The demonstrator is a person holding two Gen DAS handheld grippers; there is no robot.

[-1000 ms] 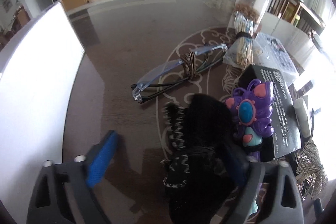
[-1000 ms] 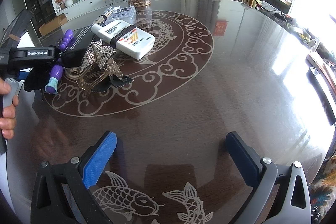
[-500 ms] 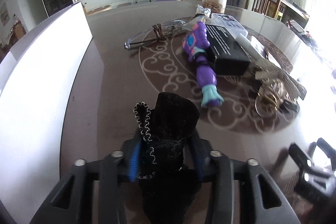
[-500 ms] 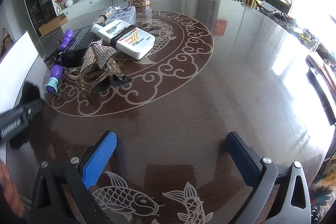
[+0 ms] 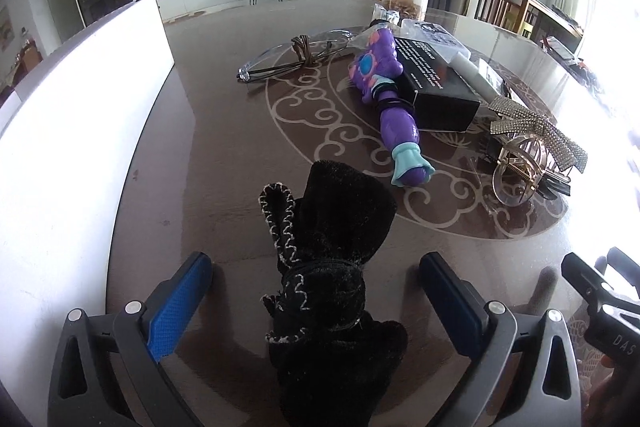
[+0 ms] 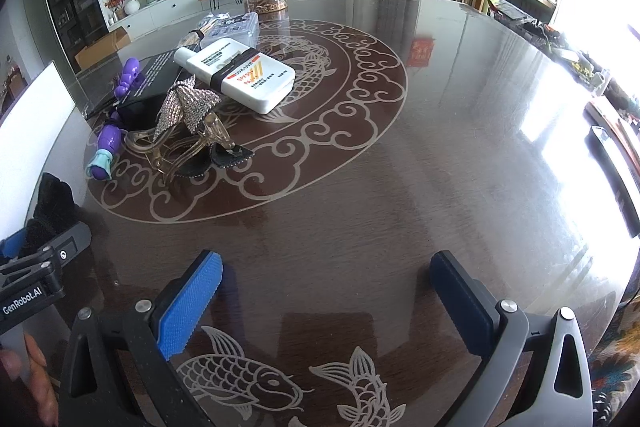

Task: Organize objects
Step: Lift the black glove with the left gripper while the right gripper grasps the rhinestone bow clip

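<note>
left tongs [image 5: 316, 291]: jaws opening wide, blue pads clear of the black velvet pouch [image 5: 328, 267] on both sides, so it's between them but not gripped
black velvet pouch: lying on the table [image 5: 240, 155] near the white board [image 5: 72, 131], just outside the swirly ring pattern
right tongs [image 6: 324, 291]: wide open, nothing in them, hanging over the fish inlay
pile further back: purple toy wand [image 5: 390, 99] right against a black box [image 5: 432, 75], rhinestone hair clip [image 5: 532, 147] beside that, clear glasses [image 5: 288, 57] behind
sunscreen bottle [image 6: 244, 75]: lying on top of the black box
</note>
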